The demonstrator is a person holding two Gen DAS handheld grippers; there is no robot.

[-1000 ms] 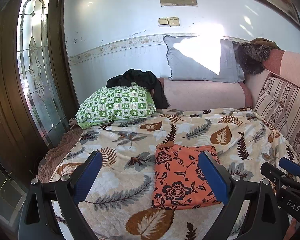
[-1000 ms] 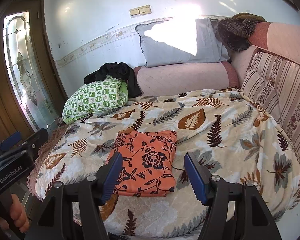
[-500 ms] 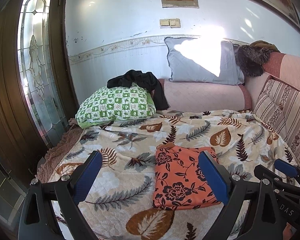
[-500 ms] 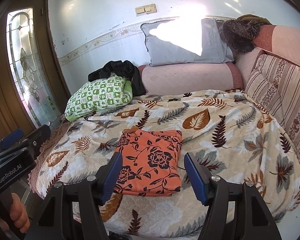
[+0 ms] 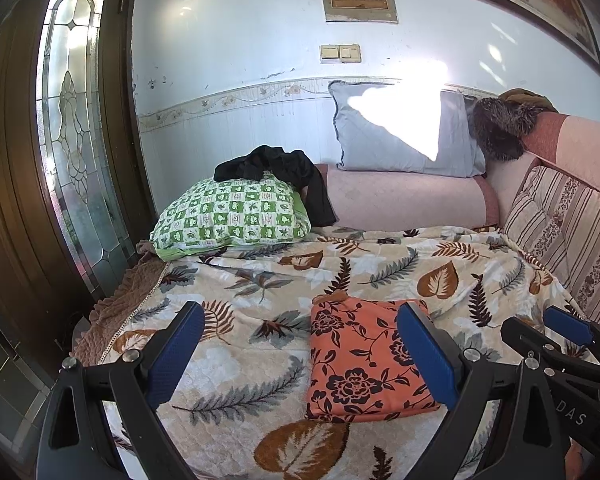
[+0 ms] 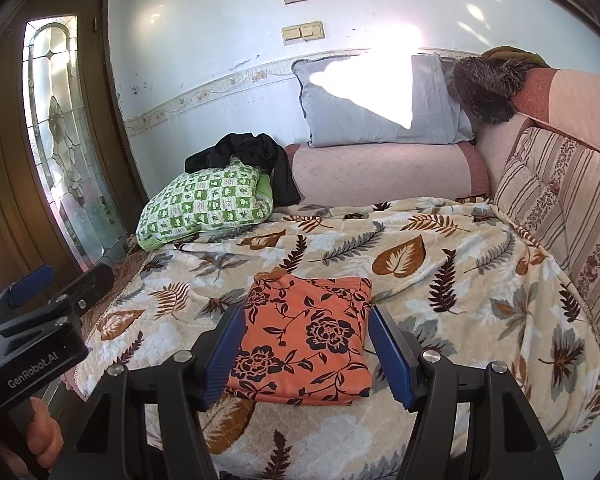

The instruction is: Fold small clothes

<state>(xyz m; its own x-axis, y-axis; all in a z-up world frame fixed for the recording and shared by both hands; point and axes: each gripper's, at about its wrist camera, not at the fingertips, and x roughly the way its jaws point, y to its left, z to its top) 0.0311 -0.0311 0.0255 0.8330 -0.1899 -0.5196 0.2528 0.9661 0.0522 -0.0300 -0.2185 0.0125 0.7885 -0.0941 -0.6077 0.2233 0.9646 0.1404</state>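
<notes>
An orange cloth with a black flower print (image 5: 360, 356) lies folded into a flat rectangle on the leaf-patterned blanket (image 5: 260, 288); it also shows in the right wrist view (image 6: 304, 336). My left gripper (image 5: 300, 348) is open and empty, held back from the bed, to the left of the cloth. My right gripper (image 6: 306, 350) is open and empty, held above and in front of the cloth's near edge. Each gripper shows at the edge of the other's view: the right one (image 5: 568, 344), the left one (image 6: 40, 300).
A green checked pillow (image 5: 232, 214) with a black garment (image 5: 276, 168) on it lies at the back left. A grey pillow (image 5: 404, 132) rests on a pink bolster (image 5: 408, 200). Striped cushions (image 5: 572, 236) line the right side. A wooden door with glass (image 5: 68, 140) stands left.
Both grippers have drawn back and risen slightly, so the folded cloth sits a little lower in view. The cloth itself has not moved. Both stay open.
</notes>
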